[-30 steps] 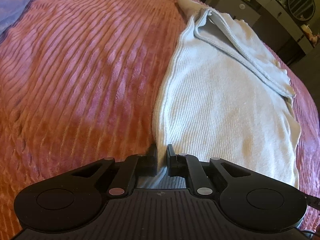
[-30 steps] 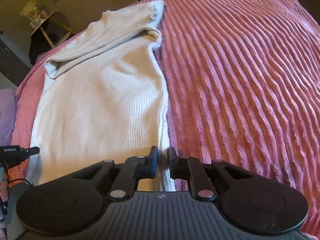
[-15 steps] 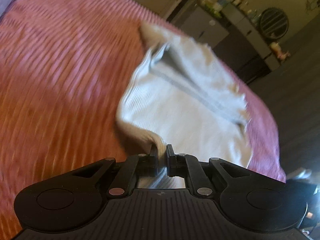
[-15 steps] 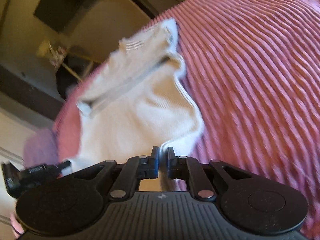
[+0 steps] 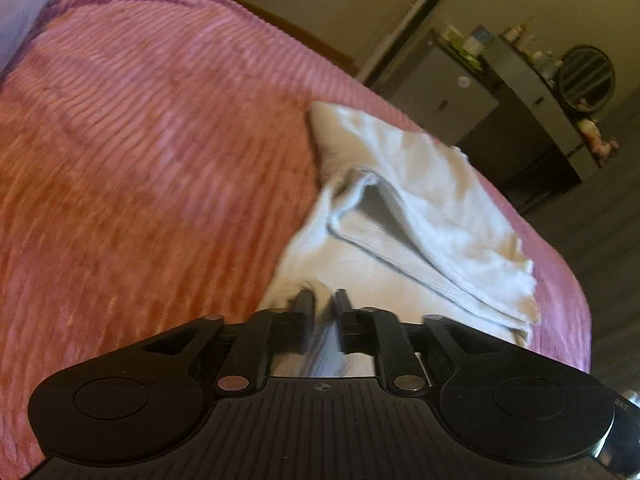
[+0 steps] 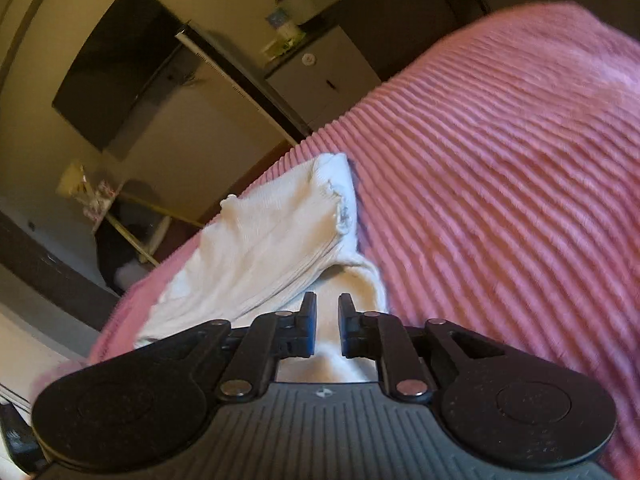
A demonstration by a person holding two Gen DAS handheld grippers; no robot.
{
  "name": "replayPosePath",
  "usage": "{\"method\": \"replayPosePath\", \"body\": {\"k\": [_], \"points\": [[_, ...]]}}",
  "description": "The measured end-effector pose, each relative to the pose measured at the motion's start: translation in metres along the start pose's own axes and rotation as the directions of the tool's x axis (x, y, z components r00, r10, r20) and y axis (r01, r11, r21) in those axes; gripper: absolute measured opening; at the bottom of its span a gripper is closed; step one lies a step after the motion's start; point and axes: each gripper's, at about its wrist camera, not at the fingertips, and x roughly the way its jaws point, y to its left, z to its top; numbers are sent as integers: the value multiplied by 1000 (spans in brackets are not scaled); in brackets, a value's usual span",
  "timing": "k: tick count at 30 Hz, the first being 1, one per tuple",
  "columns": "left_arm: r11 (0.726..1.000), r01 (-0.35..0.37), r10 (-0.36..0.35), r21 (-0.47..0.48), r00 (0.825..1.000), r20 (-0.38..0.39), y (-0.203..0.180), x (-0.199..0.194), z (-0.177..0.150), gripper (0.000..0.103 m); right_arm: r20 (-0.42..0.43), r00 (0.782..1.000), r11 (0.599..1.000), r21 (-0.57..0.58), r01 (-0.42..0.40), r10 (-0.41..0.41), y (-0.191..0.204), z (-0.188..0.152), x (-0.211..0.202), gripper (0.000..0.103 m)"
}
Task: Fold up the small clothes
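A white ribbed garment (image 5: 420,184) lies on the pink ribbed bedspread (image 5: 160,160), its near half doubled over onto the far half with the sleeve. My left gripper (image 5: 323,300) is over the folded edge. Its jaws are opening, and blurred white cloth sits loose in the gap. The right wrist view shows the same garment (image 6: 272,240) on the bedspread (image 6: 500,180). My right gripper (image 6: 327,304) is at the other end of that edge. Those jaws are also opening, with cloth between them but not pinched.
A lilac pillow (image 5: 24,4) lies at the bed's far left corner. Beyond the bed edge stand a grey cabinet (image 5: 452,96) with bottles on top and a round dark object (image 5: 586,76). A dark screen (image 6: 120,68) hangs on the wall above a small table (image 6: 120,216).
Both grippers carried the garment's near hem up and forward over the rest, doubling it. Their jaws, pinched tight on cloth before, now stand slightly apart.
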Motion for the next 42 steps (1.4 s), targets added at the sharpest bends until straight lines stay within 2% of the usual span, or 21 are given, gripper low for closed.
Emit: {"method": "replayPosePath", "body": {"k": [3,5,7,8,12,16,18,21,23,24,26,28,29,31,34,36,38,40,42], "points": [[1000,-10,10,10,999,32,14,-7,-2,43,-19,999,988,-152,26,-29,7,-7,-1,15],[998,4,-6,64,1000,21,24,-12,-8,46,-59,997,961,-276,34,-52,11,-15,2,23],[991,-16,18,130,1000,-12,33,-15,-18,47,-97,994,926,-377,17,-58,16,-24,5,31],[987,-28,31,160,999,-19,35,-17,-24,47,-104,992,911,-412,17,-66,18,-27,7,31],[956,-95,102,277,995,-12,46,-25,-48,49,-121,991,882,-470,-4,-60,27,-30,18,31],[924,-111,125,366,992,-15,49,-22,-61,52,-120,992,836,-548,-28,-46,44,-37,27,31],[933,-85,107,349,993,-44,48,-16,-61,52,-127,990,818,-574,-31,-52,51,-40,34,31],[956,29,-5,292,997,-83,39,-13,-59,52,-141,988,811,-584,-30,-65,58,-41,47,31],[958,108,-88,267,992,-86,31,-16,-57,53,-140,989,808,-588,-44,-48,63,-41,49,31],[956,132,-111,264,989,-93,27,-15,-56,54,-133,989,793,-609,-33,-61,67,-42,51,31],[955,151,-121,255,984,-128,21,-9,-55,53,-126,987,761,-649,-5,-101,72,-45,58,31],[956,183,-149,229,976,-157,17,-3,-55,51,-136,981,752,-659,16,-140,72,-46,67,31],[957,194,-159,217,973,-168,16,-1,-54,48,-137,978,749,-662,26,-156,71,-46,71,26],[959,199,-161,204,968,-191,10,6,-53,43,-127,980,752,-659,34,-155,70,-46,72,12],[958,201,-161,205,968,-195,0,10,-48,40,-73,987,779,-624,65,-141,66,-41,67,9],[960,206,-173,192,969,-177,-6,11,-42,28,-35,992,811,-579,78,-121,60,-35,61,9],[959,229,-207,166,968,-140,-11,8,-34,22,-15,994,840,-535,87,-113,52,-30,57,9],[960,255,-247,113,966,-77,-13,3,-26,23,-21,993,864,-497,87,-113,43,-25,57,9],[970,241,-241,45,970,6,-13,-3,-18,37,-45,993,886,-458,73,-105,32,-23,58,9]]}}
